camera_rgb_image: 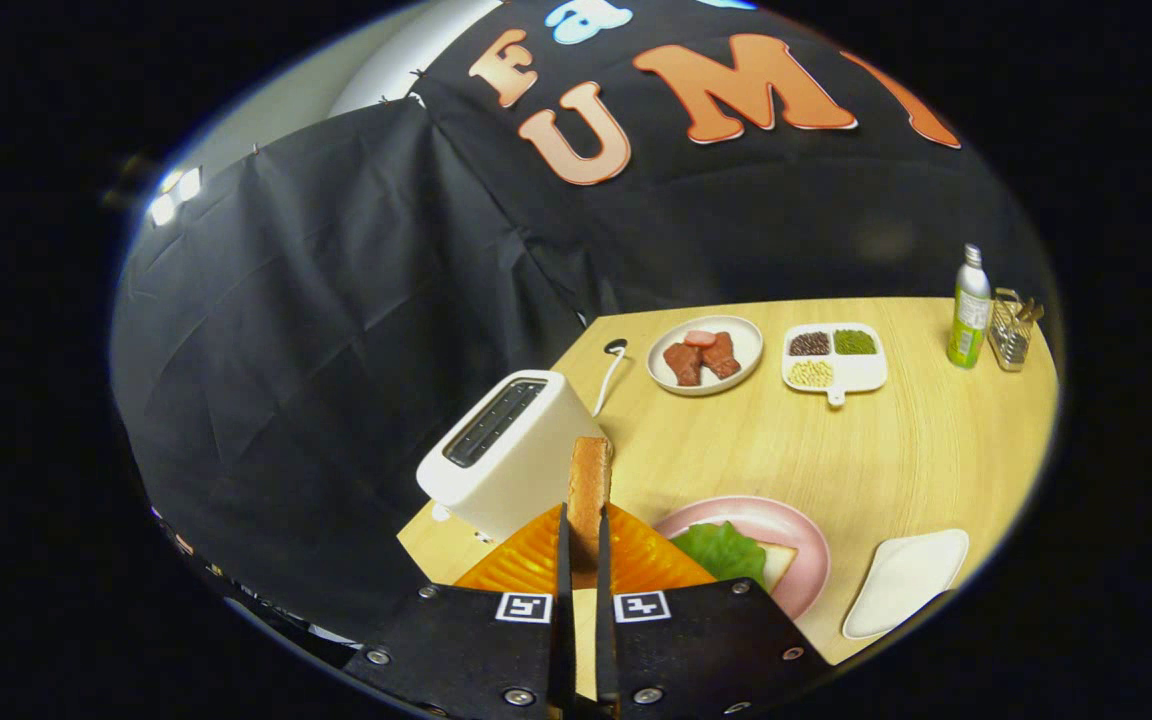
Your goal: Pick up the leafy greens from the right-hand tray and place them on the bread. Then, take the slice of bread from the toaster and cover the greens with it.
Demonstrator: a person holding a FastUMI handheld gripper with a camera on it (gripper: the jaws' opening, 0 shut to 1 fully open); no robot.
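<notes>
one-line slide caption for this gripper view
Gripper clamps bread slice on edge, beside toaster, short of greens on pink plate.

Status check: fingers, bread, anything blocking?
Gripper shut on bread slice, held upright beside the toaster. Greens already on bread on pink plate. Nothing in the way.

Ridged orange gripper fingers [536, 560] pinch a golden-brown bread slice [590, 480]; a green leaf [723, 550] lies on a pink plate [786, 520] beside a white toaster [516, 450].

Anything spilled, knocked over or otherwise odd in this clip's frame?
Nothing stands out. The gripper is shut on the bread slice, held edge-up beside the toaster; the greens lie on the bread on the pink plate.
</notes>
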